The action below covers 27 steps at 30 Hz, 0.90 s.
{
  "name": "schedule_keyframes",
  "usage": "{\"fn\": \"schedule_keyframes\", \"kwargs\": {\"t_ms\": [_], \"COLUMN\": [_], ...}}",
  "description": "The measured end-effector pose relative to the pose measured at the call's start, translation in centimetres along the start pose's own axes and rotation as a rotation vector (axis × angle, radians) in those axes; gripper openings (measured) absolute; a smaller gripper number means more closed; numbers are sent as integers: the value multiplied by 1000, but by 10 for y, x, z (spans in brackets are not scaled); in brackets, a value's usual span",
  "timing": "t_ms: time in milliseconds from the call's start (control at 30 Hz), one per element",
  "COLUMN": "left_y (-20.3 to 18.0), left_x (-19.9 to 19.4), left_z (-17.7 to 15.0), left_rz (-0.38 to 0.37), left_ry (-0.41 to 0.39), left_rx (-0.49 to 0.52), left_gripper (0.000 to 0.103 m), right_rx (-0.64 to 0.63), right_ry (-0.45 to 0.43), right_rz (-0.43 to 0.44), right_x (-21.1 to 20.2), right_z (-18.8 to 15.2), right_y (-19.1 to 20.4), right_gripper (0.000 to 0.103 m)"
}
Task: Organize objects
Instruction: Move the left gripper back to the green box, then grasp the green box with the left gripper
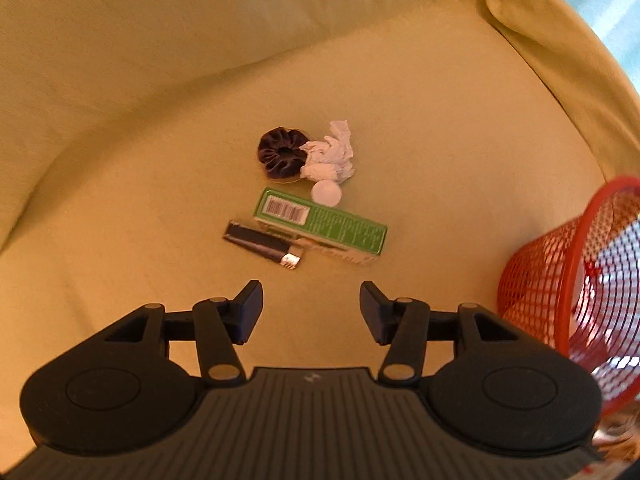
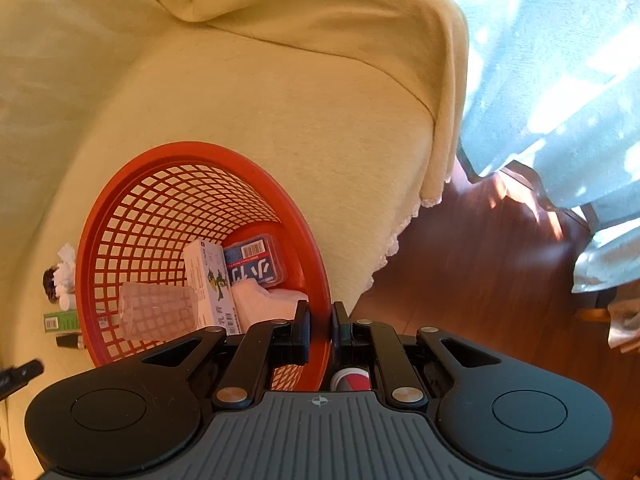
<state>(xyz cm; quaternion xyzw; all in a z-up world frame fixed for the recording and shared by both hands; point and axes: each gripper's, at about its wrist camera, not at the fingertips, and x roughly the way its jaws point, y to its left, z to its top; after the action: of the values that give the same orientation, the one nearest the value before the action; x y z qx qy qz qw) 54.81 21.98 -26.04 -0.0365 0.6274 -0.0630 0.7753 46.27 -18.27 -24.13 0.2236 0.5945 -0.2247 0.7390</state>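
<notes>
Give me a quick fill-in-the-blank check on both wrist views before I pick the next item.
1. The right gripper is shut on the rim of the ____ mesh plastic basket.
2. The left gripper hovers over the yellow-covered sofa seat with its jaws ____.
3. The long green cardboard box lies between the small black tube and the round ____ cap.
4. The dark scrunchie touches the crumpled white ____.

Missing words: red; open; white; tissue

A sofa under a yellow-green cover (image 2: 280, 100) stands on sunlit dark wooden floor (image 2: 460, 260) beside pale curtains (image 2: 560, 60).
</notes>
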Motion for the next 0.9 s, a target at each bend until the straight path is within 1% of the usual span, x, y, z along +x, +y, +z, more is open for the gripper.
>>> {"fn": "schedule_keyframes", "kwargs": {"t_ms": [67, 233, 300, 500, 600, 633, 700, 767, 800, 867, 900], "left_y": [-2, -4, -4, -7, -8, -7, -7, -7, -6, -3, 0], "left_x": [12, 40, 49, 77, 93, 95, 93, 90, 87, 82, 80], "left_z": [8, 22, 28, 43, 45, 44, 45, 46, 46, 45, 44], "left_rz": [-19, -49, -43, -15, 10, 3, -5, -8, -7, 2, 14], "left_ry": [7, 41, 54, 92, 120, 118, 100, 85, 79, 73, 72], "left_rx": [-61, -211, -250, -303, -296, -288, -252, -190, -165, -122, -104], "left_gripper": [54, 54, 54, 55, 54, 55, 49, 33, 29, 13, 10], "right_rx": [15, 54, 65, 73, 71, 70, 67, 65, 64, 64, 64], "right_ry": [-4, -6, -4, -1, 5, 6, 8, 11, 12, 12, 11], "right_rz": [-7, -21, -27, -43, -47, -48, -50, -50, -50, -49, -48], "right_x": [-1, -3, -4, -5, -5, -5, -5, -4, -4, -3, -3], "right_z": [-1, -4, -5, -6, -6, -6, -6, -5, -4, -2, -2], "right_y": [0, 0, 0, 0, 1, 1, 2, 2, 3, 3, 3], "right_gripper": [7, 7, 7, 7, 7, 7, 7, 7, 7, 7, 7]}}
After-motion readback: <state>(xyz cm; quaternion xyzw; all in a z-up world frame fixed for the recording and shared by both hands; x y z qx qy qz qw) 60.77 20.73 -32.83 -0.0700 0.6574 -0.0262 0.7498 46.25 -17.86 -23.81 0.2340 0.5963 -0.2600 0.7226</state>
